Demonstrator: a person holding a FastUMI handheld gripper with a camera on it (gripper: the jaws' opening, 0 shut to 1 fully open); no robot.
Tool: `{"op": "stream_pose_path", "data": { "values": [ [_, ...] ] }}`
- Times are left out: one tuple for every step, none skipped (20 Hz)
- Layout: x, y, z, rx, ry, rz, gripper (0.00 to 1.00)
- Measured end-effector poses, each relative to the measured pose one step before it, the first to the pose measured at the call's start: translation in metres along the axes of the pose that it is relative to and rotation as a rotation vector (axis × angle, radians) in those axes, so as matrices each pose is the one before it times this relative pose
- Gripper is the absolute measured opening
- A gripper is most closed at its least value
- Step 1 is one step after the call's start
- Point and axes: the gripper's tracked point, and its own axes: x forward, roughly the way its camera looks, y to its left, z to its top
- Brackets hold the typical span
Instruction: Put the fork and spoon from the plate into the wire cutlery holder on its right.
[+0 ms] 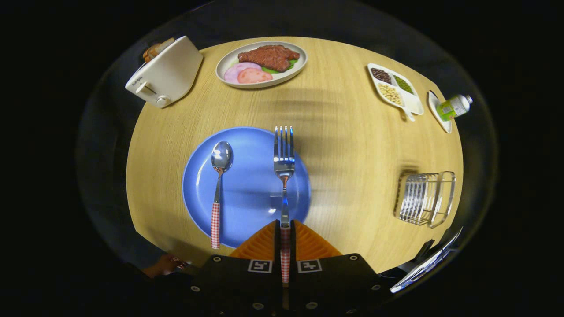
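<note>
My gripper (285,246) was closed on the fork (284,171), both fingers pressed against its checked handle at the bottom centre of the frame, with the tines pointing away from me over the right part of the blue plate (246,187). The spoon (219,185) lay on the left part of that plate, bowl away from me and its checked handle reaching past the near rim. The wire cutlery holder (425,198) stood at the right of the frame, well apart from the plate, near the edge of the round, pale wood-grain surface (352,145). At the upper left a white toaster (165,75) sat at the far edge of the surface with bread showing in its slots. At the top centre was an oval dish (261,64) of meat and sliced ham, and at the upper right a divided tray (395,88) of beans, with a small bottle (454,107) lying on a little dish just beyond it. Around the surface the room was dark. A flat, shiny object (425,264) that I could not identify showed at the lower right, off the surface.
</note>
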Motion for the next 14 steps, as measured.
{"op": "stream_pose_path", "data": {
  "values": [
    [-0.00747,-0.01056,-0.00329,0.00553,-0.00342,-0.01055,0.07],
    [-0.00692,-0.01309,-0.00276,0.00492,-0.00028,-0.01193,0.06],
    [-0.00729,-0.01243,-0.00542,0.00635,-0.00097,-0.01562,0.06],
    [-0.00636,-0.01281,-0.00324,0.00937,0.00026,-0.00988,0.07],
    [-0.00515,-0.01069,-0.00372,0.01746,0.00131,-0.00791,0.07],
    [-0.00714,-0.01174,-0.00298,0.01703,0.00399,-0.00249,0.07],
    [-0.00547,-0.01317,-0.00181,0.01575,0.00283,-0.00908,0.07],
    [-0.00513,-0.01482,-0.00203,0.01271,0.00302,-0.01440,0.06],
    [-0.00561,-0.01519,-0.00192,0.01240,0.00299,-0.01499,0.07],
    [-0.00420,-0.01376,-0.00187,0.01252,0.00444,-0.00761,0.07],
    [-0.00408,-0.01137,-0.00339,0.01142,0.00919,-0.00248,0.06],
    [-0.00195,-0.01086,-0.00212,0.01011,0.01381,0.00068,0.06],
    [0.00012,-0.00961,-0.00249,0.01449,0.01495,0.00524,0.06],
    [-0.00067,-0.01113,-0.00191,0.01282,0.02165,0.00250,0.06]
  ]
}}
